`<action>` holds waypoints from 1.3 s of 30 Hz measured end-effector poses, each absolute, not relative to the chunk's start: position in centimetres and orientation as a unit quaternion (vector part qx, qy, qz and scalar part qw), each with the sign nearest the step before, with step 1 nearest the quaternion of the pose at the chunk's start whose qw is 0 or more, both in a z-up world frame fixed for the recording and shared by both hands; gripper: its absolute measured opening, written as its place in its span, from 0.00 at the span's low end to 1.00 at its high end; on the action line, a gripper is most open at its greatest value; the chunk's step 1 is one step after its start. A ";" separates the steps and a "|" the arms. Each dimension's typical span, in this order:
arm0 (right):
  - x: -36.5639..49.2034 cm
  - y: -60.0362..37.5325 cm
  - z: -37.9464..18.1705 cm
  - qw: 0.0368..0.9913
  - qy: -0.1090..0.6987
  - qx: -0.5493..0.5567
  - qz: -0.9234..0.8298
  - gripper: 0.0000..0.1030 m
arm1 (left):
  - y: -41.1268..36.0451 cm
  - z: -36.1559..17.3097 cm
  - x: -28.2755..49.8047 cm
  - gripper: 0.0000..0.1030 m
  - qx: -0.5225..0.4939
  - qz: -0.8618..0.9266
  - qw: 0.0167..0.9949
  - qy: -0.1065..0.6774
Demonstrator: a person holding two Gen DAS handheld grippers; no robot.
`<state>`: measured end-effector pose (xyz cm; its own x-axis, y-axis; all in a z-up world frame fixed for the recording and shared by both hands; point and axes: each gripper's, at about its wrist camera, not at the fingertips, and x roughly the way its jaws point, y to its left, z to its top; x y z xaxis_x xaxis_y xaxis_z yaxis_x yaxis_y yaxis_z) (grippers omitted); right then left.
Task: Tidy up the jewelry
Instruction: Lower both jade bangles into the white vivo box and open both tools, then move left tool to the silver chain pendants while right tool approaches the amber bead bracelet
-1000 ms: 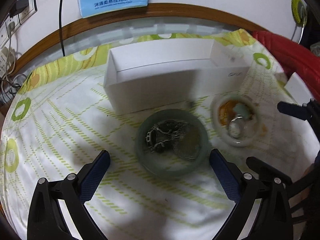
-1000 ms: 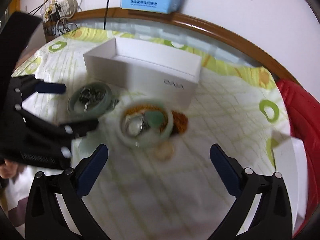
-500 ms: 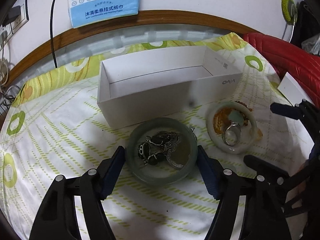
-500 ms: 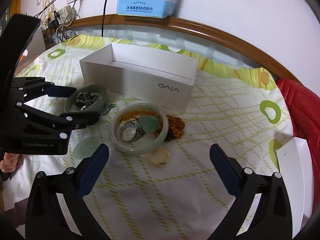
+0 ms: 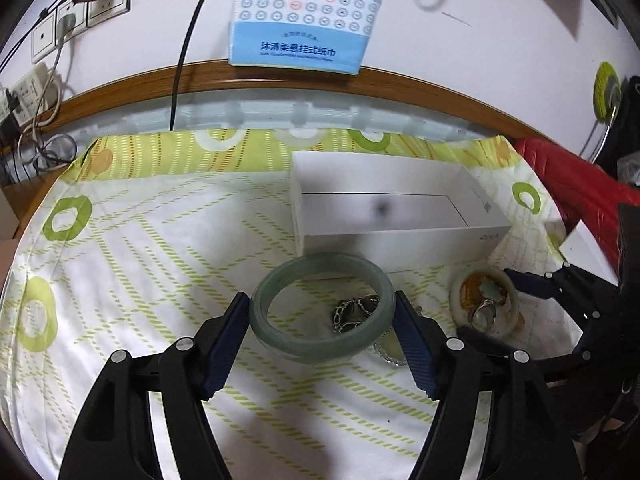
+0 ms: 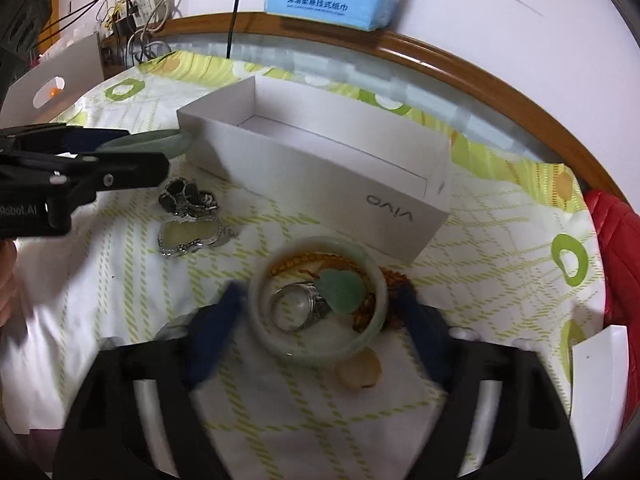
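My left gripper (image 5: 322, 312) is shut on a grey-green jade bangle (image 5: 280, 340) and holds it lifted above the cloth, in front of the open white box (image 5: 400, 236). A dark metal chain (image 6: 186, 196) and a silver-framed pendant (image 6: 188, 236) lie on the cloth where the bangle was. My right gripper (image 6: 320, 308) straddles a pale jade bangle (image 6: 374, 280), its blurred fingers (image 6: 212, 332) close to both sides; whether they touch is unclear. Inside that bangle lie a silver ring (image 6: 296, 306), a green leaf pendant (image 6: 344, 290) and amber beads (image 6: 304, 260).
A small amber disc (image 6: 360, 372) lies just in front of the pale bangle. A white box lid (image 6: 600, 380) sits at the right edge, a red cloth (image 6: 616, 232) beyond it. A tissue pack (image 5: 304, 16) hangs on the wall. Cables and a power strip (image 6: 140, 4) lie at far left.
My left gripper has lifted the grey-green bangle off the cloth, leaving the chain and pendant behind. My right gripper has moved forward and narrowed around the pale bangle.
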<state>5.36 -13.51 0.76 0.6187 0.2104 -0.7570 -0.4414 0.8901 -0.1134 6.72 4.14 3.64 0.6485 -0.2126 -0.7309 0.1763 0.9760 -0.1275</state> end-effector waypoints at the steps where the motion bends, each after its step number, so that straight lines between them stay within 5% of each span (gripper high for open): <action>1: 5.1 -13.6 0.8 0.889 0.394 -0.144 0.185 0.65 | 4.1 3.6 6.7 0.70 -0.023 -0.109 0.907 0.406; 18: 7.6 -16.8 8.9 0.928 0.318 -0.046 0.189 0.65 | -0.5 10.9 7.2 0.70 0.040 -0.144 0.937 0.314; 31: 13.5 -14.2 4.0 0.907 0.366 -0.079 0.194 0.65 | -1.2 5.5 14.3 0.70 0.018 -0.162 0.905 0.394; 39: 12.6 -15.0 4.6 0.919 0.340 -0.100 0.171 0.73 | -0.3 6.9 13.4 0.74 0.018 -0.149 0.918 0.368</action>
<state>12.55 -15.02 4.60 0.7107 0.2465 -0.6589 -0.3817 0.9218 -0.0670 13.40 -0.31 6.90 0.6852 -0.2605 -0.6802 0.2873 0.9548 -0.0762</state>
